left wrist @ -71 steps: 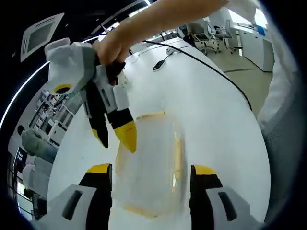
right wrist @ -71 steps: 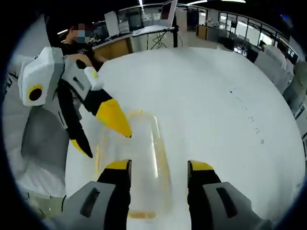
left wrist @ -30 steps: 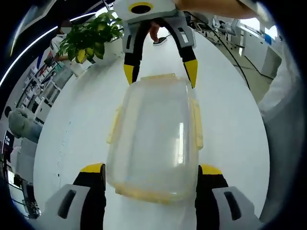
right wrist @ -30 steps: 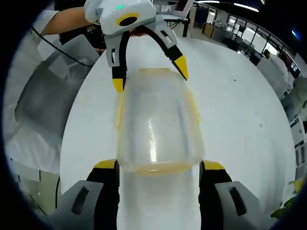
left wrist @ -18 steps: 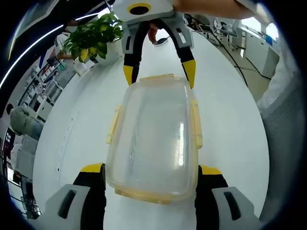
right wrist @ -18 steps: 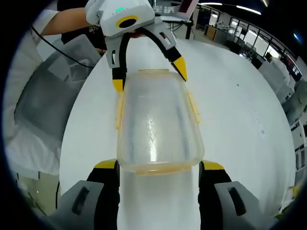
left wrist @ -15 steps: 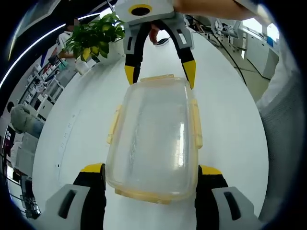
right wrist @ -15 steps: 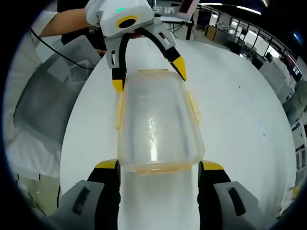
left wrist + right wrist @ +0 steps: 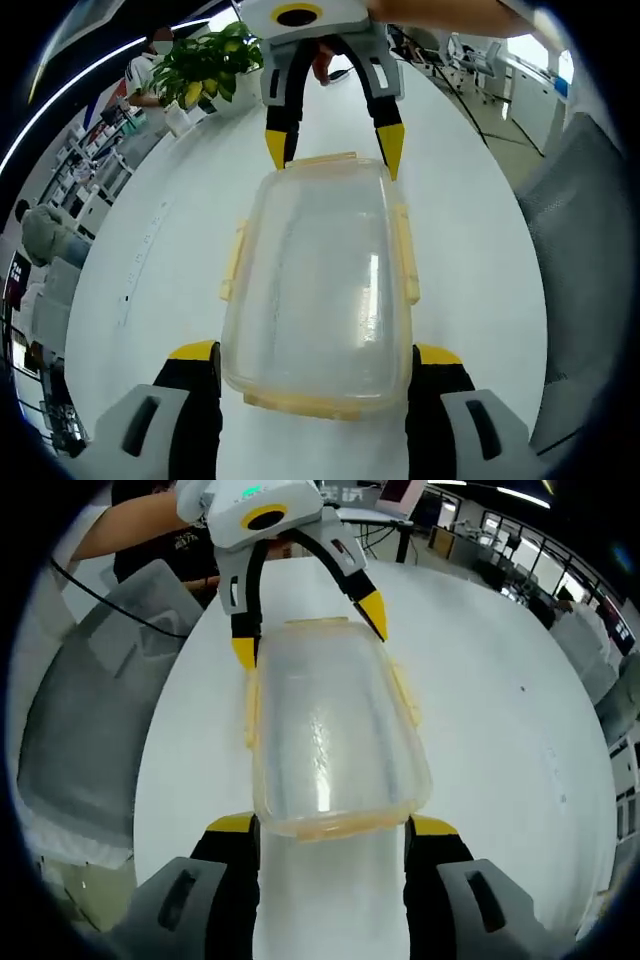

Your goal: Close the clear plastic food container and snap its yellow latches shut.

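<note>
We hold the lidded container (image 9: 318,285) on the table (image 9: 470,250), left gripper (image 9: 314,365) and right gripper (image 9: 333,838) jaws spread around opposite ends.

Glossy clear plastic container (image 9: 318,280)

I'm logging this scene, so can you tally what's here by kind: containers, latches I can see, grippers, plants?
Clear container: 1
Yellow latches visible: 4
Grippers, left gripper and right gripper: 2
Potted plant: 1
White table: 1
Total: 9
</note>
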A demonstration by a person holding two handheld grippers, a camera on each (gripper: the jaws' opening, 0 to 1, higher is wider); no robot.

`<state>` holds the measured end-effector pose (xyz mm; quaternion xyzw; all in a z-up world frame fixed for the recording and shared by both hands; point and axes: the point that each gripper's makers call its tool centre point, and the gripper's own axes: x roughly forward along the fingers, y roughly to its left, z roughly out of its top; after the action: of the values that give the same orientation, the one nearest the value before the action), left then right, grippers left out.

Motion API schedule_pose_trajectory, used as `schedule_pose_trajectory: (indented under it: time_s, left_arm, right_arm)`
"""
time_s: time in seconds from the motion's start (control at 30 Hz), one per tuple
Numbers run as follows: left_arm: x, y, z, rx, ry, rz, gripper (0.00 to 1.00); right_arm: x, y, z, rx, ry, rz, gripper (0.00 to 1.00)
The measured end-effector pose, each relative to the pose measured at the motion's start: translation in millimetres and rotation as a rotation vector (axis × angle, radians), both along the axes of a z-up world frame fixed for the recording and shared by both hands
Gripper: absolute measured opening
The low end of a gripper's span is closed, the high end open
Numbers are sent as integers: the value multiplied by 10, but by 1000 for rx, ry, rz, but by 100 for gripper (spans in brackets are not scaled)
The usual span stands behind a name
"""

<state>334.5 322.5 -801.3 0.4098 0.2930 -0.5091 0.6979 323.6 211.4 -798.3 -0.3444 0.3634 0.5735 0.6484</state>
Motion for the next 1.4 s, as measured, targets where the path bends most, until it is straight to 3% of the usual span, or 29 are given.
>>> schedule_pose_trajectory:
  time_s: [0.17, 0.4, 0.57, 0.97, 1.4]
  left_arm:
    - [-41, 278, 7, -26, -1, 2, 72]
    - [-98, 590, -1, -6, -4, -10, 72]
    - [-126, 722, -1, -6, -9, -23, 72]
    - [12, 724, -3, 4, -20, -48, 72]
    - [482, 698, -1, -1, -14, -57, 72]
  right_arm:
    - [-41, 217, -2, -14, 2, 2, 55]
    - [-120, 533, -10, -25, 2, -9, 55]
    - [-171, 675, -11, -25, 2, -25, 55]
    - [-43, 700, -6, -48, 10, -57, 55]
    - [440, 668, 1, -62, 11, -70, 55]
